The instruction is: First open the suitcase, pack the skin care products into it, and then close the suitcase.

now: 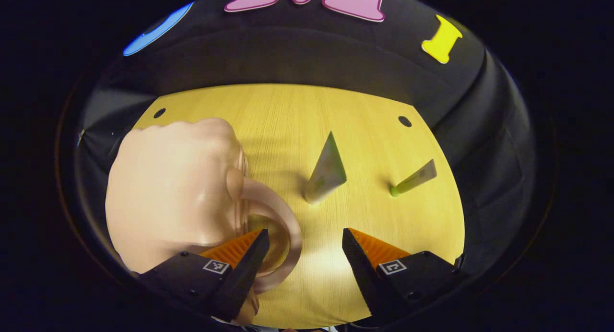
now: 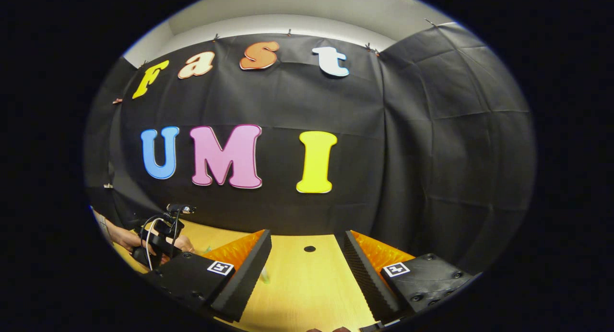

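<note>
Suitcase (image 1: 168,193), a small pale pink hard case, lies on the yellow wooden worktop (image 1: 297,116) to the left in the left gripper view, its shell closed and its arched handle (image 1: 283,226) curving out toward the camera. The left gripper (image 1: 304,248) has its fingers spread wide and holds nothing; one finger sits right at the handle's loop, the other over bare wood, so the handle lies just left of the gap between them. Judged from this, the left hand is the nearer one for opening the case.

Two skin care tubes wait beyond the gripper: a larger tube (image 1: 327,171) standing cap-down and leaning, its long axis running up and away, and a slimmer tube (image 1: 415,178) with a green cap lying further right, its long axis pointing up to the right. Both sit well apart from the suitcase. Any print on them is too small to read.

The right gripper (image 2: 304,257) hangs wide and empty above the worktop, aimed at the booth wall. In its view the other gripper and a person's hand (image 2: 129,238) show far left.
</note>
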`<act>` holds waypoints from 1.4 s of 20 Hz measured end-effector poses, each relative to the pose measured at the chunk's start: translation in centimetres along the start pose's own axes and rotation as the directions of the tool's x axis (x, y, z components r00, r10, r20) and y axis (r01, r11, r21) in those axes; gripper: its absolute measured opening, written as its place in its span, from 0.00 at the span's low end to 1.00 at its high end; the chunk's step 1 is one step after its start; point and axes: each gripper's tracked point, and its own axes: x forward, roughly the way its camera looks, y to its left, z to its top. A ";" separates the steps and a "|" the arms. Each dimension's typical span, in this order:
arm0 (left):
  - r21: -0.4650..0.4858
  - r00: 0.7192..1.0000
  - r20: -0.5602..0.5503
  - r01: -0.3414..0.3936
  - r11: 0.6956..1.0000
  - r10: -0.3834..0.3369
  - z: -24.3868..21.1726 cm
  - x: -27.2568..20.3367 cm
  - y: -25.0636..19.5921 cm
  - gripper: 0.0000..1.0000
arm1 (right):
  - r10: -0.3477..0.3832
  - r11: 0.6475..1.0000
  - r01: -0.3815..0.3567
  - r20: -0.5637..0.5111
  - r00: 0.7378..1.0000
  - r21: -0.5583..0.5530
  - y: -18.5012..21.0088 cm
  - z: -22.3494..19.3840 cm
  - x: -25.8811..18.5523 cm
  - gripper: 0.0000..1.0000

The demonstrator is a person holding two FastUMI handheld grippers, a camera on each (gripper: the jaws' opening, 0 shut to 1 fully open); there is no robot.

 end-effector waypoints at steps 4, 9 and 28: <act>0.025 1.000 -0.021 -0.019 0.999 0.020 0.5 1.6 -0.6 0.93 | -0.049 0.999 0.050 -0.036 0.998 0.016 -3.2 -1.2 0.0 0.96; -0.019 0.992 -0.113 -0.052 0.998 0.049 -1.5 3.4 0.4 0.71 | -0.044 0.999 0.045 -0.072 0.996 0.018 -5.0 -2.2 0.4 0.96; -0.154 0.902 0.338 -0.227 0.962 0.267 10.8 -23.0 27.3 0.12 | 0.220 0.974 -0.219 -0.003 0.976 0.059 10.3 0.8 6.3 0.97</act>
